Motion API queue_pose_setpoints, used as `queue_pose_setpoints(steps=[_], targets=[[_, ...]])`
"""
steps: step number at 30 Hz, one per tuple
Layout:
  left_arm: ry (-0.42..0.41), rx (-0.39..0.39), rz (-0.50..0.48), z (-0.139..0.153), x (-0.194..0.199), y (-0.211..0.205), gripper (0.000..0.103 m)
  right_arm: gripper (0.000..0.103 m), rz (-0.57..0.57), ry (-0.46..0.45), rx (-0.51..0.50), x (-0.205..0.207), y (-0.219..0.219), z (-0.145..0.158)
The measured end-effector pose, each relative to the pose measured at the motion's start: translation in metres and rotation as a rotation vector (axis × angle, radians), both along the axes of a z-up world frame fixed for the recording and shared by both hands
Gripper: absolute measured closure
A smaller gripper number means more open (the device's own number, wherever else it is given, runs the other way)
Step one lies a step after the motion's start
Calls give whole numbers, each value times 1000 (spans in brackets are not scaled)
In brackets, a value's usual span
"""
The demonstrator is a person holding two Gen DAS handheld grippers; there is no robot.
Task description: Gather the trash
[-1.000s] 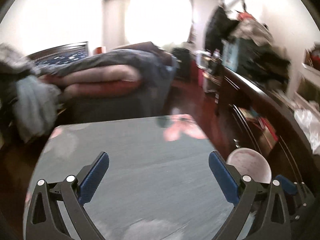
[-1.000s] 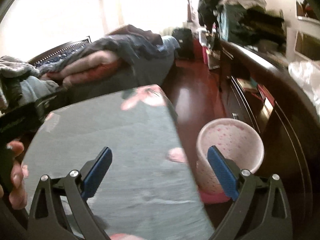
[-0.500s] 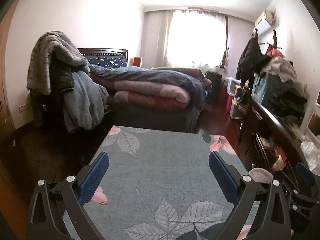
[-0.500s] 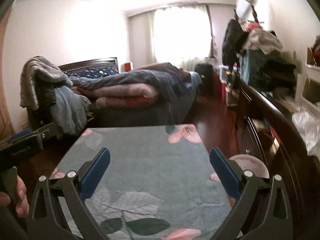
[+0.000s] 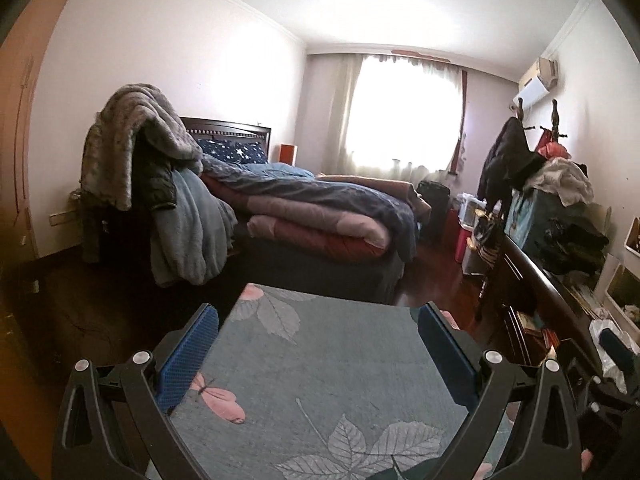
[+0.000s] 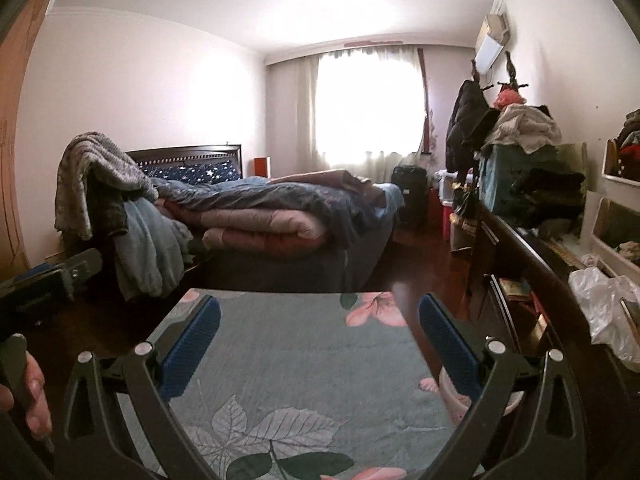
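Both the left gripper [image 5: 318,354] and right gripper [image 6: 319,346] hung with fingers apart, gripping nothing, above the floral rug [image 6: 304,364]. A pink bin [image 6: 450,394] peeked behind the right gripper's right finger; the bed [image 6: 280,216] lay farther off.

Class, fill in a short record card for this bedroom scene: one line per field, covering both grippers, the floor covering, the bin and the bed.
left gripper: open, nothing between its fingers
right gripper: open, nothing held
rug: grey-green, leaf and pink flower print, below both grippers
pink bin: on the floor at the rug's right edge, partly hidden by the right finger
bed: beyond the rug, folded quilts piled on top
trash: none clearly identifiable
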State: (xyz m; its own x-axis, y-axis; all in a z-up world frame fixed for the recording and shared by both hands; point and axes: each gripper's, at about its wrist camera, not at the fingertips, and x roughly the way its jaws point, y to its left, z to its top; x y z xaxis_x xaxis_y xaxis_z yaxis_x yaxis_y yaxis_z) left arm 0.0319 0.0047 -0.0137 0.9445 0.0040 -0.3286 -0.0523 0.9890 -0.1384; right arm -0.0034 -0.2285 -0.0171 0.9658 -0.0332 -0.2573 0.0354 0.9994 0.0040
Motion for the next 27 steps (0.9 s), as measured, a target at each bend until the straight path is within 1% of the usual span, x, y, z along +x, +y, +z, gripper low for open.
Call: queue_pose_setpoints(steps=[3,8,14,27], targets=[[-4,-7,13,2,-1,5,4,3,-25,-15,1,-3,-5,6],[-11,9,29,4,-6,6,4,3,-44,-22,3,-6,-11,8],[-16,22,15,8,-11,2,4,3,-35,-30,0,-8,-9,9],[-43,20,-4,18,-14,-3,4,3,-42,-53,-18,-14,-8,15]])
